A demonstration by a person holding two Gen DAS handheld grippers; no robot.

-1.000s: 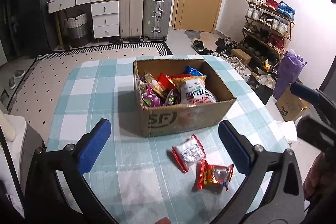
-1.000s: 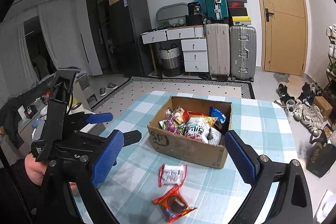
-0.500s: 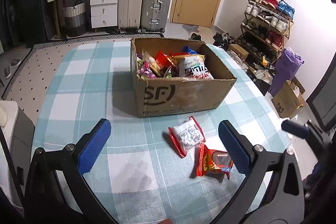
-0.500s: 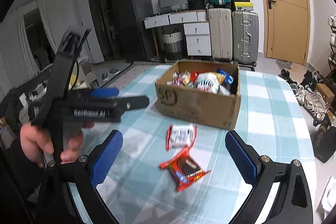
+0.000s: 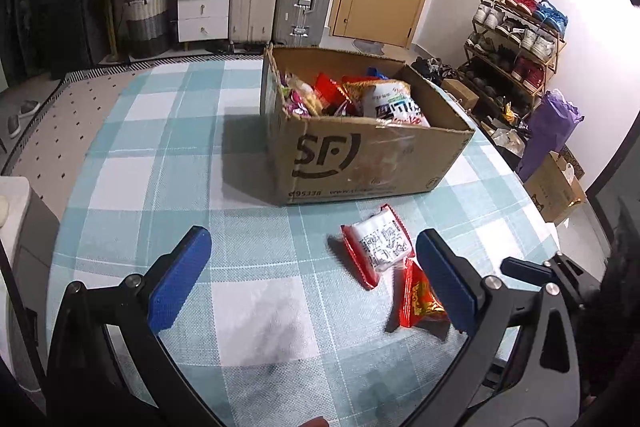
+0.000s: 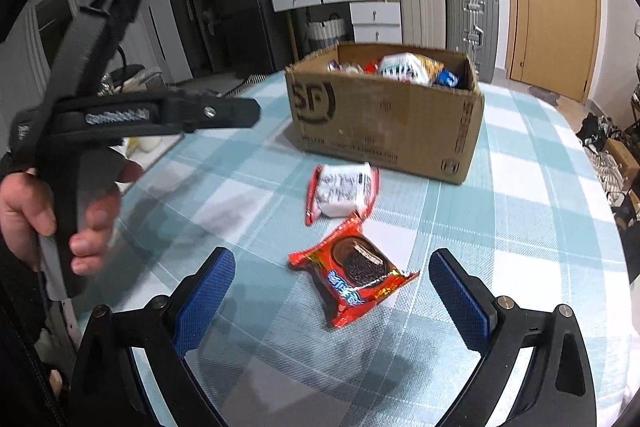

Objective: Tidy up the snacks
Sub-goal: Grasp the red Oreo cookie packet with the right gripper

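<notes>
While both tools hover: left tool (image 5: 308, 275) and right tool (image 6: 332, 291) spread, empty.
Snacks: white packet (image 6: 342, 189), cookie packet (image 6: 354, 273) on bench (image 6: 528, 211), 6 o'clock of box (image 6: 384, 123).
Room: bare bench at 9 o'clock.

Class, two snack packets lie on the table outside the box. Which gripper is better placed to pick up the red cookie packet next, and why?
Probably the right gripper: the red cookie packet lies centred between its open fingers, while it sits off to the side behind the left gripper's finger.
</notes>
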